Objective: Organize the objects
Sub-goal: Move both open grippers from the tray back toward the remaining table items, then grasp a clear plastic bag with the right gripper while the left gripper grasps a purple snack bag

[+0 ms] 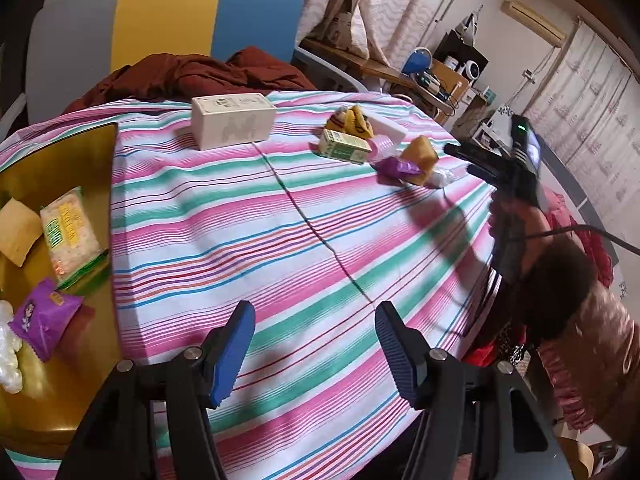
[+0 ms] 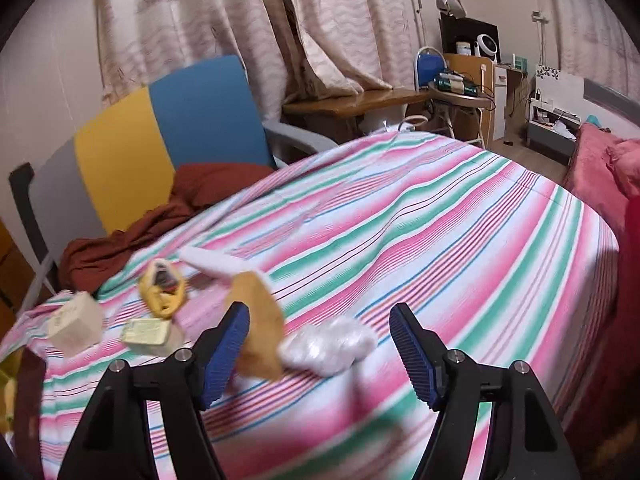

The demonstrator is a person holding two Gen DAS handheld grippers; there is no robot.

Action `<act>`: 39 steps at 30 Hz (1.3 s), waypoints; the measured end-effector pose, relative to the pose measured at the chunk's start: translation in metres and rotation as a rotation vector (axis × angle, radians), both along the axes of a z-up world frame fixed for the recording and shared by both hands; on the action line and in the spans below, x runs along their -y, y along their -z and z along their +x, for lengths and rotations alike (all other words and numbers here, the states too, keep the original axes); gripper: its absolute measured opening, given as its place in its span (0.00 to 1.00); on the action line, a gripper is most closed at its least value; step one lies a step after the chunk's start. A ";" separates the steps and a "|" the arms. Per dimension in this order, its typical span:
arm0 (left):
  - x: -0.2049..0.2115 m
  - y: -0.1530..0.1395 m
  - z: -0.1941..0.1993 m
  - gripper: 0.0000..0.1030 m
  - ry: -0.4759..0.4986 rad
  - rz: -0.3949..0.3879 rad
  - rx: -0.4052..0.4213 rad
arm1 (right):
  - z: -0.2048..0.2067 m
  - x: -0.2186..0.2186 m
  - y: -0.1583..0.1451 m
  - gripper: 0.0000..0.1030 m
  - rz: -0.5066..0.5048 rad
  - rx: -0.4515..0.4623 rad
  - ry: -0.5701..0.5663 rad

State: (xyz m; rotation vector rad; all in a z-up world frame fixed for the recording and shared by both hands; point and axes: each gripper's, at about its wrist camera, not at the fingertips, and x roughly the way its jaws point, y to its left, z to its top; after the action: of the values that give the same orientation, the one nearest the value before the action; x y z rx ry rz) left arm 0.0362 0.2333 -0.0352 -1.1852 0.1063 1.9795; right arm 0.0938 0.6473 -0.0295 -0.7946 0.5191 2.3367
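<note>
**Two open grippers above a striped table, snacks scattered and partly gathered**

Left gripper [image 1: 315, 354]: blue-padded jaws spread wide, nothing between them, hovering over the pink, green and white striped tablecloth [image 1: 304, 240]. Just to its left, a gold tray [image 1: 80, 152] holding a green cracker packet [image 1: 69, 236], a purple snack packet [image 1: 42, 318], a tan pouch [image 1: 16, 230] and a white puffed bag [image 1: 9, 344]. Farther ahead, well apart from the jaws: a cream box [image 1: 233, 120], a small green carton [image 1: 344, 147], a yellow wrapper [image 1: 351, 121].

Right gripper [image 2: 320, 354]: jaws likewise wide apart, holding nothing. Between its fingers and slightly ahead, a clear white plastic bag [image 2: 328, 346] lying on the cloth; touching that bag's left side, a tan packet [image 2: 258, 332] partly behind the left finger pad [image 2: 224, 354]. Beyond, to the left, blurred: yellow wrapper, green carton, cream box. Behind the table, a blue, yellow and grey chair [image 2: 160, 136] draped with rust-brown cloth [image 2: 132, 232].
</note>
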 end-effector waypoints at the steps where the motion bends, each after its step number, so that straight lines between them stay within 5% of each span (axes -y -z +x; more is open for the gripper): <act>1: -0.003 0.000 0.001 0.61 0.006 -0.007 -0.003 | -0.004 -0.003 0.003 0.71 -0.004 0.010 -0.003; 7: -0.018 0.004 0.001 0.61 0.030 -0.040 -0.002 | -0.023 -0.002 0.035 0.67 -0.029 0.090 -0.056; 17: -0.074 0.012 -0.019 0.61 0.071 -0.009 0.051 | -0.002 0.008 0.042 0.61 0.001 0.023 -0.057; 32: -0.254 0.017 -0.071 0.61 0.134 0.040 0.078 | 0.030 0.006 0.052 0.60 -0.028 -0.046 0.060; 39: -0.301 0.038 -0.086 0.61 0.112 -0.069 0.039 | 0.029 0.004 0.055 0.60 -0.034 -0.054 0.063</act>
State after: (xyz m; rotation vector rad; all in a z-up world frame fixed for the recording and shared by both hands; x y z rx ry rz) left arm -0.0500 0.5342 -0.0730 -1.2343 0.2180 1.8672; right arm 0.1228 0.6428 -0.0845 -0.7220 0.5994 2.3025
